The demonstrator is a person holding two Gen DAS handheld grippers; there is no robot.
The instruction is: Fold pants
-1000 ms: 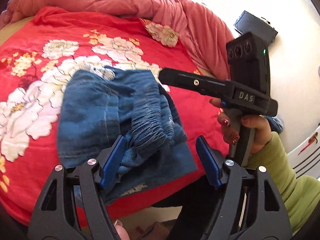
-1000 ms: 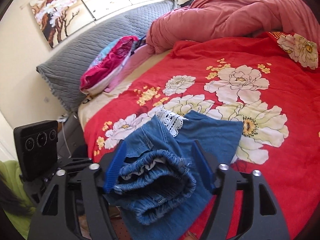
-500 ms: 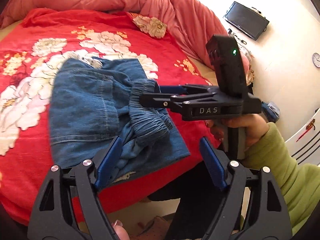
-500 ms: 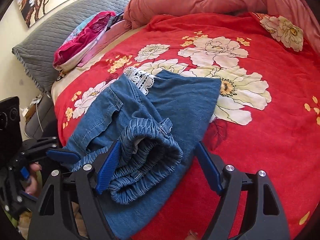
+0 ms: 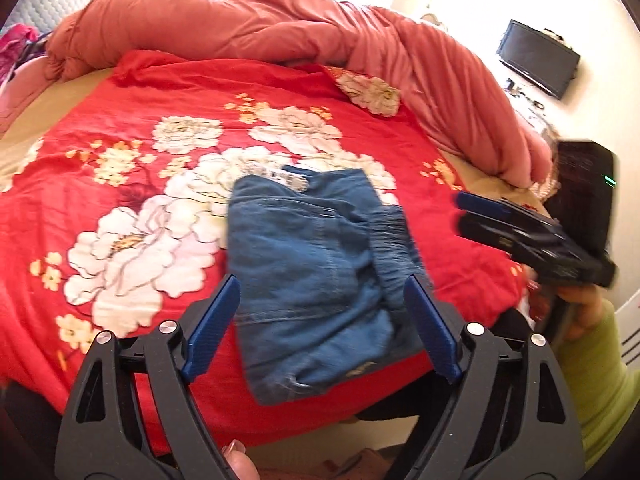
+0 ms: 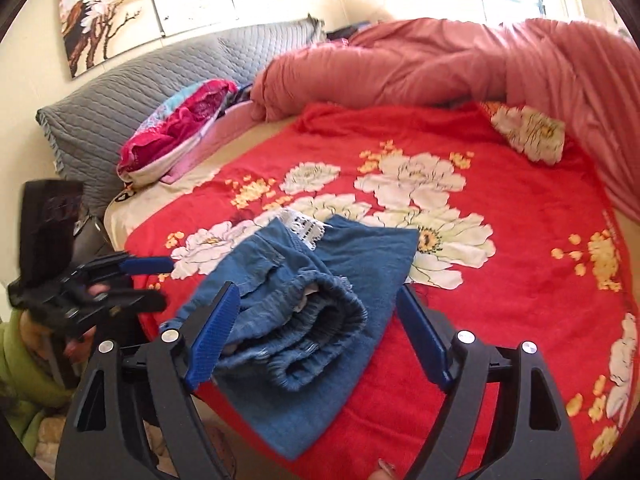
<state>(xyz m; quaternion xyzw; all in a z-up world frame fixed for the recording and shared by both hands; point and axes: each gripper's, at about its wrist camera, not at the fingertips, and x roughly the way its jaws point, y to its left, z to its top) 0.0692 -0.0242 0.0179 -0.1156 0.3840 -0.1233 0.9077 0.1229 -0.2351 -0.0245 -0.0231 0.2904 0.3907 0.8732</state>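
Note:
Folded blue denim pants [image 5: 304, 272] lie on the red floral blanket [image 5: 132, 152] near the bed's front edge, elastic waistband bunched on top and a strip of white lace at the far end. My left gripper [image 5: 320, 282] hovers just short of them, its jaws opening, and the blue pads touch nothing. In the right wrist view the pants [image 6: 360, 256] sit beyond my right gripper [image 6: 318, 294], whose jaws are also opening and empty. Each gripper shows in the other's view: the right gripper [image 5: 464, 214] off the pants' right side, the left gripper [image 6: 162, 284] off their left.
A bunched pink duvet [image 6: 440, 64] runs along the bed's far side. A grey quilted pillow [image 6: 132, 96] and a heap of magenta clothes [image 6: 180, 132] lie at the head. A screen [image 5: 538, 62] hangs on the wall. A green sleeve [image 5: 596, 384] is at the bed's near edge.
Both grippers have drawn back from the pants and risen a little. The right gripper, which reached over the waistband, now sits off to the side. The jaws stand slightly wider.

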